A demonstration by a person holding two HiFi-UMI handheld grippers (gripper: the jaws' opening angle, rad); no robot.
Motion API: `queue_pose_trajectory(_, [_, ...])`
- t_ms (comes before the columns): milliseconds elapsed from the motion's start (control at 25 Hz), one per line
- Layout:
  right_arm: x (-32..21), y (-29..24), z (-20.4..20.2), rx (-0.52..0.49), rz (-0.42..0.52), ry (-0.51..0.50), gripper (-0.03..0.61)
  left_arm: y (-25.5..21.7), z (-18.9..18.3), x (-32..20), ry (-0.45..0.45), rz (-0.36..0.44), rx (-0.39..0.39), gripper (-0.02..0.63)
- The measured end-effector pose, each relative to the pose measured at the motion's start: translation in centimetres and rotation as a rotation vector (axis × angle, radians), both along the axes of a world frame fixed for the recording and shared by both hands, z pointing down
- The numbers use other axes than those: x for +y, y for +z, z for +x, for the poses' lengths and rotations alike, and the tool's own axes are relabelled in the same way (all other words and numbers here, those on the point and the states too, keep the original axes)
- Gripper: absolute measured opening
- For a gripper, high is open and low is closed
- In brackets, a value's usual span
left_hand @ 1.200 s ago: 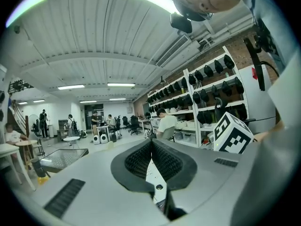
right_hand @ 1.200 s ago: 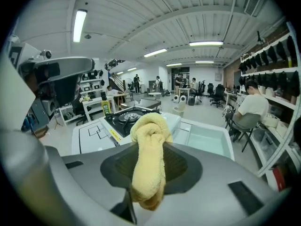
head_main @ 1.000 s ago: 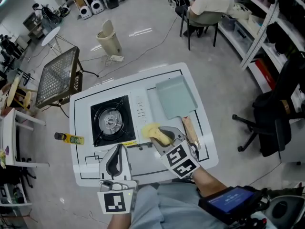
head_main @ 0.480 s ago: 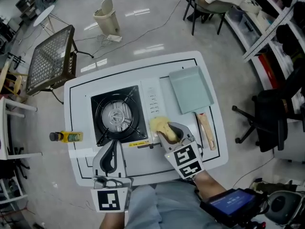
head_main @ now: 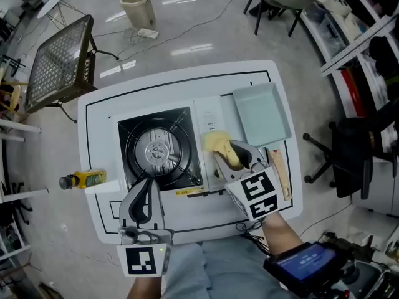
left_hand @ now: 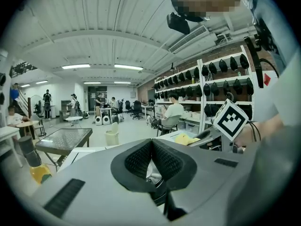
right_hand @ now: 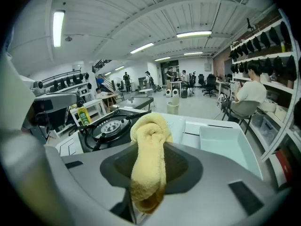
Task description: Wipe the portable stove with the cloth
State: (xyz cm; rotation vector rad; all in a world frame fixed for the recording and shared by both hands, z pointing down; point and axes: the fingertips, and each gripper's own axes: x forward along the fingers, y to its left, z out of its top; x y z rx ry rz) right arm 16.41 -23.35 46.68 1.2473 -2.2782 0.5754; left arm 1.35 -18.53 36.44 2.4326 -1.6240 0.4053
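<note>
The portable stove [head_main: 159, 147], black with a round burner and a white control strip on its right, sits on the white table [head_main: 100, 120]. My right gripper [head_main: 232, 154] is shut on a yellow cloth [head_main: 217, 142], which hangs over the stove's white right strip. In the right gripper view the cloth [right_hand: 149, 126] bulges up between the jaws of that gripper [right_hand: 150, 173], with the stove [right_hand: 106, 126] ahead to the left. My left gripper [head_main: 145, 184] hovers at the stove's front edge. Its jaws are shut with nothing between them [left_hand: 151, 145].
A pale blue tray [head_main: 262, 114] lies right of the stove, with a wooden-handled tool [head_main: 280, 173] in front of it. A yellow bottle [head_main: 84, 179] lies at the table's left edge. On the floor are a wire mesh table [head_main: 59, 61], a bin [head_main: 140, 8] and an office chair [head_main: 349, 154].
Both grippers have moved forward over the table towards the stove. The cloth has gone with the right gripper, from the table in front of the stove to its right strip.
</note>
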Motion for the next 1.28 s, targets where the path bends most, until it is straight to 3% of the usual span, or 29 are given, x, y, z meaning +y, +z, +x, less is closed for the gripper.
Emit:
queue_pose_trajectory(240, [-2.9,0.0,-0.4,0.014,-0.015,-0.007,0.144,0.6,-1.8,-1.6,-0.023,-0.025,0.018,0.018])
queue_pose_trajectory(440, [-5.7,0.1,-0.8,0.046,-0.010,-0.042,0.144,-0.5,-2.8,-3.3,-0.018,0.043,0.052,0.018])
queue_pose_trajectory(760, [-10.4,0.3,-1.5,0.096,0.011,-0.087,0.143,1.6,-5.8,-2.9,-0.078,-0.048,0.044,0.018])
queue_pose_trajectory(1280, [-15.6,0.5,-3.2,0.189,0.048,-0.137,0.143,2.9,-9.9,-3.4,-0.141,-0.073,0.062,0.018])
